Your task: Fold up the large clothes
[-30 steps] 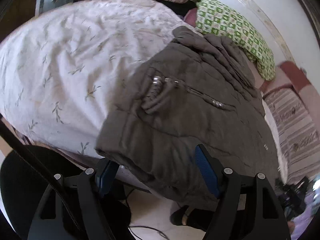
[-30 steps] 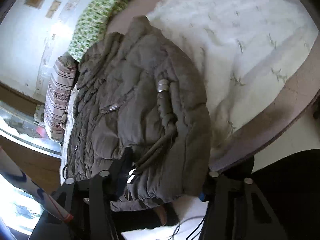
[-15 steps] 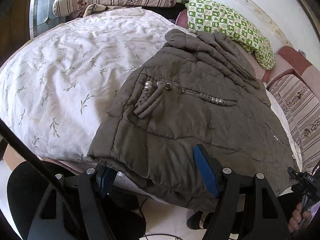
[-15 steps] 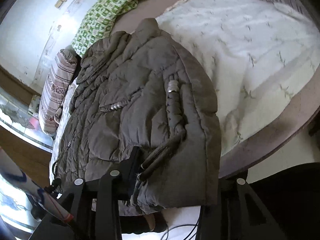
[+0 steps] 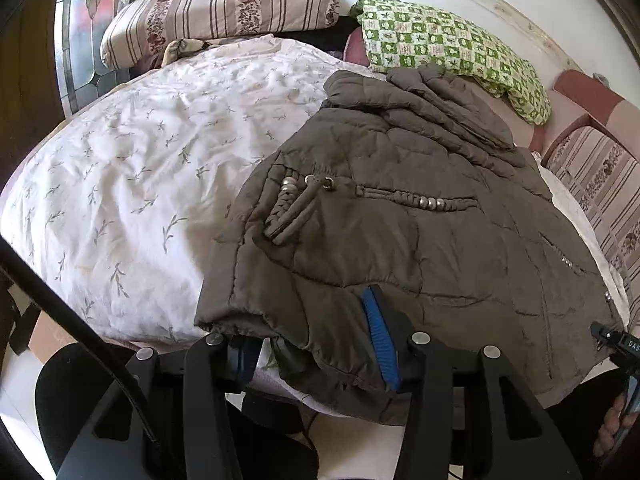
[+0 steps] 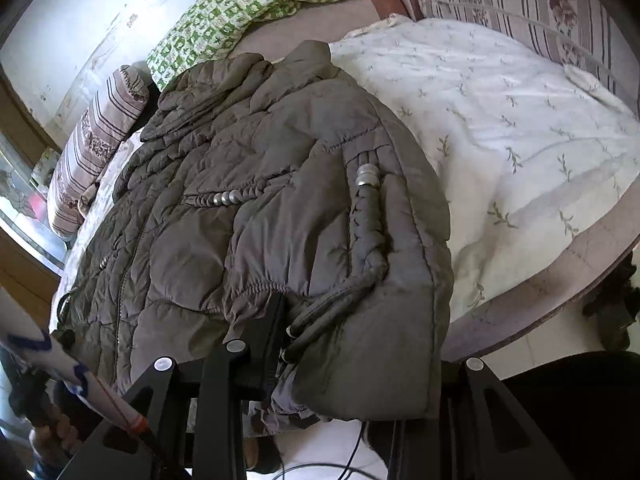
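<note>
A grey-brown padded jacket (image 5: 400,208) lies spread on the bed, its hem hanging over the near edge. My left gripper (image 5: 312,336) has that hem bunched between its jaws, which are closing; the blue pad (image 5: 380,340) digs into the fabric, and the other finger sits under the hem. In the right wrist view the jacket (image 6: 260,200) fills the middle. My right gripper (image 6: 356,344) is closing on the hem corner by the braided cord (image 6: 368,224). Its left finger (image 6: 264,332) is sunk in the padding, while its right finger is hidden behind the fabric.
The bed has a white quilt with a leaf print (image 5: 140,168). A green checked pillow (image 5: 452,48) and striped pillows (image 5: 216,12) lie at the back by the wall. A person's hand (image 6: 52,436) holds the other gripper. Floor and cables lie below the bed edge.
Both grippers' jaws have come closer together on the jacket's hem, which now bunches between them. Both views have rolled, so more of the pillows and wall shows.
</note>
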`<state>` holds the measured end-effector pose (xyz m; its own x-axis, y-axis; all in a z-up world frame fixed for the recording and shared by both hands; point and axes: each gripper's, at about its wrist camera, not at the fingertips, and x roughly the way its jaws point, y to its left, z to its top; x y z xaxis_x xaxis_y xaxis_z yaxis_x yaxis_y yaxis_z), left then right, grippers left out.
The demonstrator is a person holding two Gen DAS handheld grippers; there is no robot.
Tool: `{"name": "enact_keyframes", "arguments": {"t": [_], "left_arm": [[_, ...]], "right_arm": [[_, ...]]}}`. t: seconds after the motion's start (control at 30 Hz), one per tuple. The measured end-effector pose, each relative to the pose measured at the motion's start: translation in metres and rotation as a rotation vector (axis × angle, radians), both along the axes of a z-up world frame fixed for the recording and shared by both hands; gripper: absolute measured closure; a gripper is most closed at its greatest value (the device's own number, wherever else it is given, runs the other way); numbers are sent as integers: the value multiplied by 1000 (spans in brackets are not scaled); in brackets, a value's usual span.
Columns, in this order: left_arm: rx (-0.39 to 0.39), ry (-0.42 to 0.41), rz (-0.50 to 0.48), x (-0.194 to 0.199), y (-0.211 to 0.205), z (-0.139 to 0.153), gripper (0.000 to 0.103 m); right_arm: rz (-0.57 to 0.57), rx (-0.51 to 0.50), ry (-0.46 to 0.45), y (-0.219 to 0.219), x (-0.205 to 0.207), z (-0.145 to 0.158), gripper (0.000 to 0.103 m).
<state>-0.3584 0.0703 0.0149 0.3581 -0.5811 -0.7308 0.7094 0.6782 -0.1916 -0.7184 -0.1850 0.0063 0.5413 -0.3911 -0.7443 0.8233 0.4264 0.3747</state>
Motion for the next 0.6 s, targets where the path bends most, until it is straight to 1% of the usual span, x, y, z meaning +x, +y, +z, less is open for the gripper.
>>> {"name": "enact_keyframes", "arguments": {"t": [0.07,0.1,0.13,0.17,0.23,0.3,0.33,0.37,0.4,0.5,0.6], "left_arm": [[8,44,3,7,-2,-7,53],[1,69,10,11,-2,-10,50],[-10,101,18,15,-1,-13,49],[-17,112,20,17,-1,-14,49],[-11,84,12,13,-2,-13,50],[-1,39,1,6,-4,-10,63],[3,14,-3,2,-5,-8,65],[7,-7,-4,-1,-6,-6,71],[9,-28,-6,-4,-6,-4,75],[16,-55,-8,-7,-7,-1,78],[25,-70,-9,-8,-9,0,79]], "right_arm": [[-5,-2,0,0,1,-2,66],[-8,3,-4,-1,0,-3,66],[-12,10,-14,-2,-1,-4,66],[-15,18,-26,-3,-2,-5,66],[-15,30,-31,-4,-3,-6,66],[-14,42,-28,-4,-3,-6,66],[-18,42,-31,-4,-3,-5,66],[-23,37,-32,-3,-3,-5,67],[-27,27,-24,-2,-3,-3,70],[-29,-31,4,5,2,4,74],[-29,-75,41,10,7,8,75]]}}
